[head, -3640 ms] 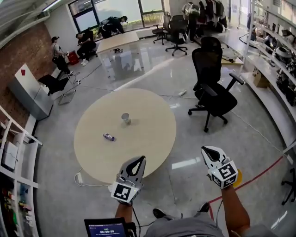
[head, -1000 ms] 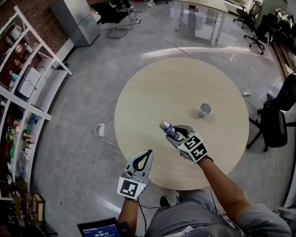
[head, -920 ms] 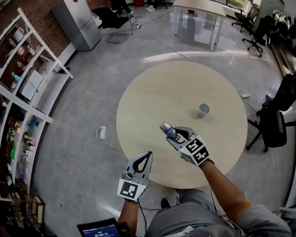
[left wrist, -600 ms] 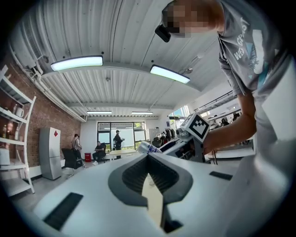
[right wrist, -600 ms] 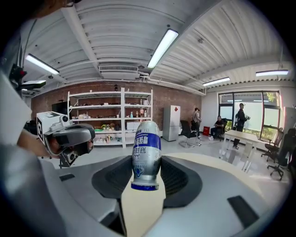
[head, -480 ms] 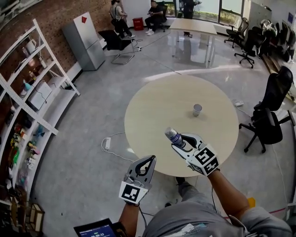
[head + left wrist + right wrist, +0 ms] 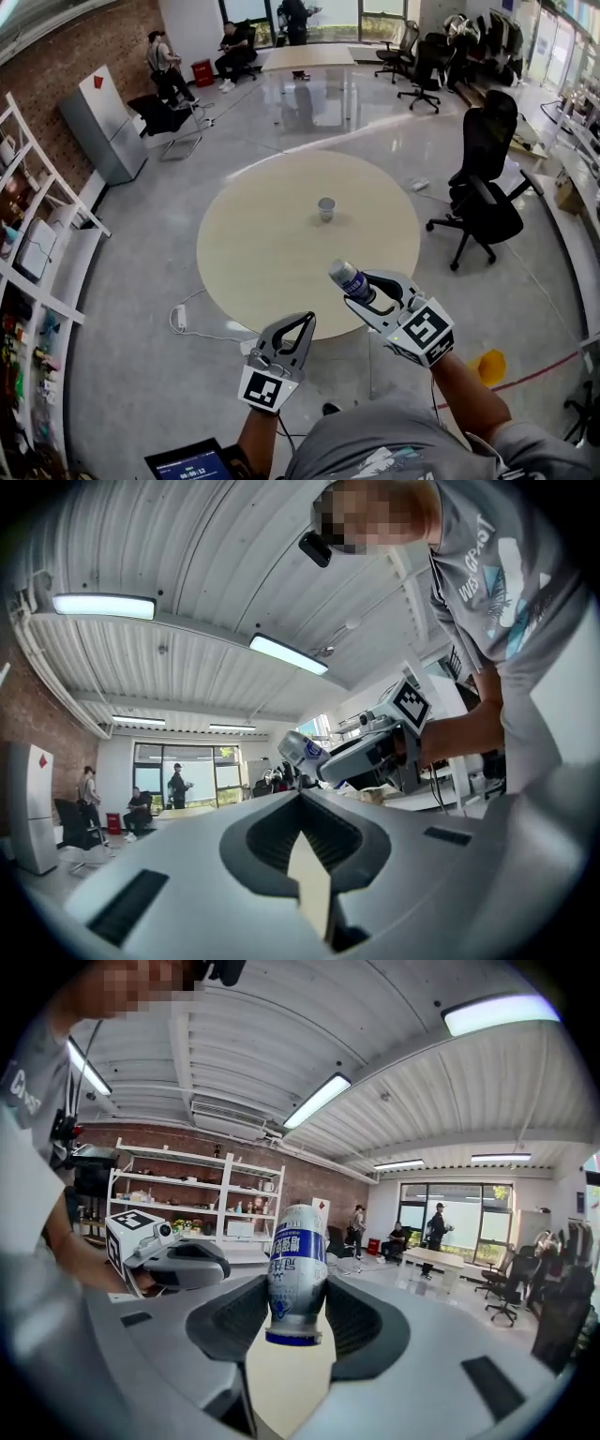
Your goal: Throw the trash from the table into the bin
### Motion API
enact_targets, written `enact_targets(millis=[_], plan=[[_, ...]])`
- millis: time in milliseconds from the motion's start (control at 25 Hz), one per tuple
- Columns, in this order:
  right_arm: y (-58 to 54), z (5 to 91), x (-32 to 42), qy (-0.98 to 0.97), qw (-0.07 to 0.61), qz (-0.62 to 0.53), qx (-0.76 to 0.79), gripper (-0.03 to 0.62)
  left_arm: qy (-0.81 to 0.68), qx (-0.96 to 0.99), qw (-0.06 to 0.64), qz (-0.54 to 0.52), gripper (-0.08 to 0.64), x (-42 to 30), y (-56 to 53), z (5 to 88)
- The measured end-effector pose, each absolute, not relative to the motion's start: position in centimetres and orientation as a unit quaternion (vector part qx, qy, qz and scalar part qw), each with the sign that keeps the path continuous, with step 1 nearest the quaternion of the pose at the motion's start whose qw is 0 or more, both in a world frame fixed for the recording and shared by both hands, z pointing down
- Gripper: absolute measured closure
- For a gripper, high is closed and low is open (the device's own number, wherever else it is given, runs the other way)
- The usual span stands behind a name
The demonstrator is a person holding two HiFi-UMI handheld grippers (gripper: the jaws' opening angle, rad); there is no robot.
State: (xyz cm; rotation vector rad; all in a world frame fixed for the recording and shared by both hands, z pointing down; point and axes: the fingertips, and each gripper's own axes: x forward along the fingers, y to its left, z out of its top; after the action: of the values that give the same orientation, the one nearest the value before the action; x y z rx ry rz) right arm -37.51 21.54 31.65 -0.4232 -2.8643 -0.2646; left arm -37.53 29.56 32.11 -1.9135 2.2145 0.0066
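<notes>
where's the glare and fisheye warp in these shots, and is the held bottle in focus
Head view: strong fisheye bends the white shelving into curves; window light glares in streaks off the glossy grey floor. Right gripper view: the silver and blue bottle is fairly sharp, corners vignette black, the ceiling strip light blows out. Left gripper view: same black vignette.

The bottle (image 7: 349,277) sits between the right gripper's (image 7: 366,289) jaws, above the table's (image 7: 262,272) near edge. The left gripper (image 7: 302,324) lies to its left. The cup (image 7: 325,208) stands on the table, well ahead of both.
</notes>
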Motion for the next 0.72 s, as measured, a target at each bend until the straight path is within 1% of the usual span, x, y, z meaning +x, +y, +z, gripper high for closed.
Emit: enact_targets(millis=[160, 320, 440, 720], plan=[[17.0, 32.3, -32.9, -0.986, 0.120, -0.080, -0.085, 0.394, 0.720, -0.688, 0.088, 0.022, 0.518, -34.9, 25.2, 33.0], [9.1, 32.7, -23.6, -0.990, 0.125, -0.061, 0.009, 0.394, 0.658, -0.750, 0.063, 0.043, 0.518, -28.0, 16.5, 34.2], [2.3, 33.6, -14.6, -0.986, 0.138, -0.049, 0.083, 0.394, 0.600, -0.796, 0.061, 0.043, 0.518, -20.4, 9.2, 34.7], [-12.7, 38.7, 6.8, -0.963, 0.164, 0.007, 0.214, 0.394, 0.464, -0.885, 0.043, 0.016, 0.518, 0.9, -7.6, 38.9]])
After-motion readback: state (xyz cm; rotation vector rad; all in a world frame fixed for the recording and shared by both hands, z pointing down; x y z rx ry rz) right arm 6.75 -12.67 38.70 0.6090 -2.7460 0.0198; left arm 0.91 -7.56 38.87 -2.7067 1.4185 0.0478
